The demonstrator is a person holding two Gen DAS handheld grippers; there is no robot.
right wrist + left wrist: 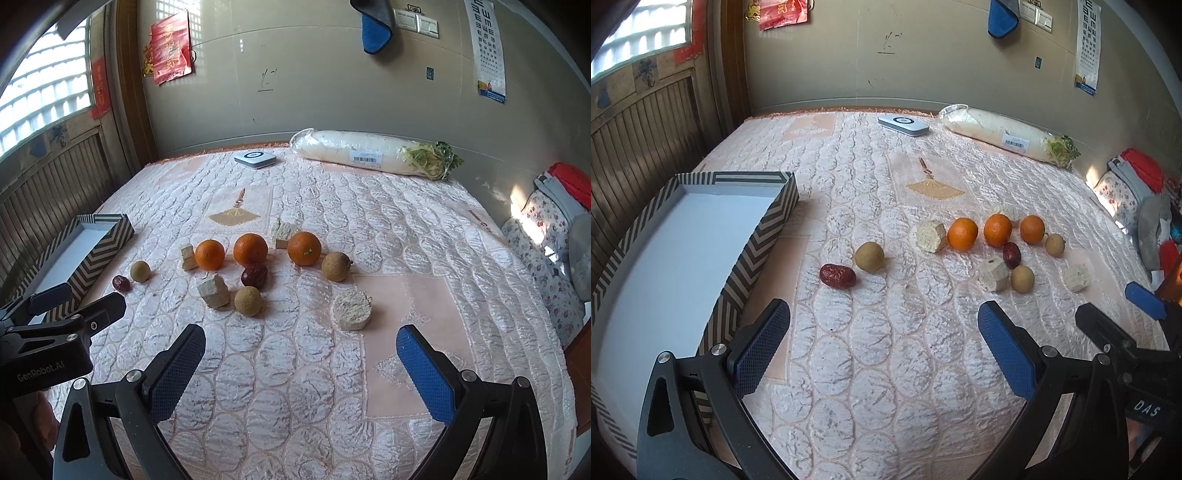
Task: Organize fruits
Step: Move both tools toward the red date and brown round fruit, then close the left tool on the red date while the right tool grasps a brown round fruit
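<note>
- Fingers (759, 347) of the left gripper (882, 343) are spread wide, blue pads facing each other with bare quilted bed cover (871, 369) between them, pinching nothing.
- Left wrist view: a striped tray (757, 243) with a white floor lies at left, its long axis running from near the camera away toward the wall; nothing lies in it.
- Just right of the tray's wall lie one red date (837, 275), long axis left-right, and one brown longan (869, 256), nearly touching.
- Further right, three oranges (997, 229) stand in a left-right row. A pale chunk (931, 236) touches the leftmost orange.
- Below the row: a second date (1011, 254) standing more upright, two more longans (1022, 278), and two more pale chunks; a fourth chunk peeks out behind the middle orange.
- Count here: three oranges, three longans, two dates, four chunks.
- A wrapped white radish (1001, 134) lies by the far wall, leaves pointing right; a flat white device (903, 124) sits left of it.
- The right gripper (1123, 317) shows at the right edge.
- Right wrist view: the right gripper's (301, 360) fingers (424, 373) are likewise spread apart over bare cover, holding nothing.
- The same fruit cluster lies ahead, well apart from the tips; the nearest chunk (351, 309) is right of centre.
- The tray (99, 240) sits at far left, with the left gripper (77, 306) in front of it.
- The radish (369, 152) lies left-right along the wall.
</note>
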